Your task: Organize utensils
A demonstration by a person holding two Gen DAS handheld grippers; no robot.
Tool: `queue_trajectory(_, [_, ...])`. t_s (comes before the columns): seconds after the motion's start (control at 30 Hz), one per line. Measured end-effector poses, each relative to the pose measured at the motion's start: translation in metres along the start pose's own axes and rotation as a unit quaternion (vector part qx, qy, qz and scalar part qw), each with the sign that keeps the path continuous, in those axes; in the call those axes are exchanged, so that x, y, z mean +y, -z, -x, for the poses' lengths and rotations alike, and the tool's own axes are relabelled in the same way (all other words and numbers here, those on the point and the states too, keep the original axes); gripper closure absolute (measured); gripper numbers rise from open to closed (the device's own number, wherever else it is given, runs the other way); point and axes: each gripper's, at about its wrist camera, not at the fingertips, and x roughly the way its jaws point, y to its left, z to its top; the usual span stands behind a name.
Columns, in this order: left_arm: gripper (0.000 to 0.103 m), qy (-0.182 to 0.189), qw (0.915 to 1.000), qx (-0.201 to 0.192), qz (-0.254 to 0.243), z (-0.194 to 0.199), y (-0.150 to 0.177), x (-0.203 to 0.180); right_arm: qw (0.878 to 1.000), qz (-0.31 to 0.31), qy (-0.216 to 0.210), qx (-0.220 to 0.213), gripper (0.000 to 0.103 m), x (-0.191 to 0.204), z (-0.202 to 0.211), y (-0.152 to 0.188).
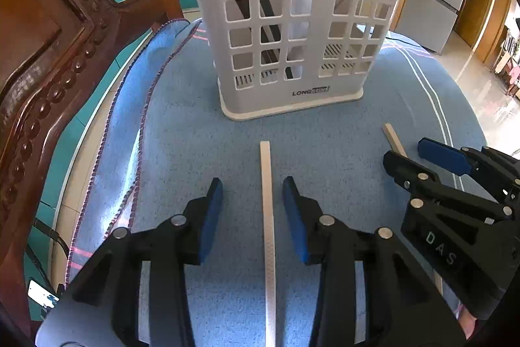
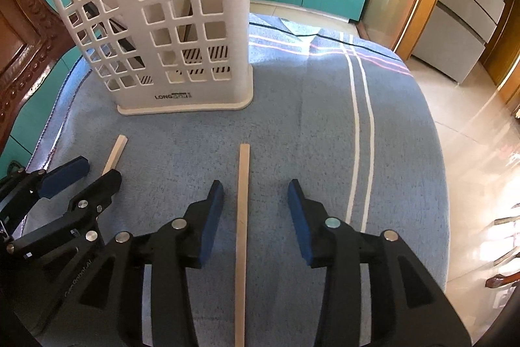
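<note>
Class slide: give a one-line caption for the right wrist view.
Open right tongs straddle a chopstick lying on the blue towel, before the white basket.

Right hand-held gripper [image 2: 255,210] open astride wooden stick [image 2: 242,233] on blue towel [image 2: 308,135], white basket [image 2: 182,31] beyond.

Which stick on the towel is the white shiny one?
The white stick lying between the left claw pads. The other stick, between the right claw pads, is plain tan wood.

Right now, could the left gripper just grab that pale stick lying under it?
Probably yes: the left gripper is open with the pale stick between its pads, untouched, and nothing blocks it on the blue towel.
</note>
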Motion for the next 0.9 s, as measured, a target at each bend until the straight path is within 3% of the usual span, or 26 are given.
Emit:
queue_trajectory(0.1, [0.077,0.015,0.9999,0.003,0.000,0.000,-0.002,-0.002,1.000,0.002,-0.004,-0.002,0.062,-0.001,0.000,0.000])
queue_trajectory(0.17, [0.094,0.019,0.9998,0.004,0.000,0.000,-0.003,-0.003,1.000,0.003,-0.010,-0.003,0.068,-0.001,0.001,0.001])
queue_trajectory(0.23, [0.096,0.029,0.9995,0.005,0.010,0.000,-0.004,-0.001,1.000,0.003,-0.021,-0.001,0.093,-0.002,0.001,-0.001])
queue_trajectory(0.37, [0.096,0.047,0.9985,-0.009,0.027,0.006,-0.005,0.004,0.999,-0.011,-0.051,0.002,0.096,-0.001,0.006,-0.002])
queue_trajectory(0.5, [0.096,0.059,0.9959,-0.063,0.026,0.044,-0.012,0.010,0.996,-0.015,-0.079,-0.031,0.096,-0.005,0.033,-0.008])
queue_trajectory(0.7, [0.096,0.090,0.9805,-0.172,0.027,0.138,-0.023,0.026,0.979,-0.006,-0.154,-0.134,0.096,-0.023,0.124,-0.019])
queue_trajectory(0.8, [0.096,0.107,0.9693,-0.219,0.033,0.178,-0.027,0.035,0.970,-0.012,-0.178,-0.165,0.096,-0.033,0.156,-0.020])
queue_trajectory(0.9, [0.096,0.126,0.9520,-0.276,0.042,0.222,-0.038,0.040,0.961,-0.017,-0.191,-0.197,0.096,-0.040,0.187,-0.026])
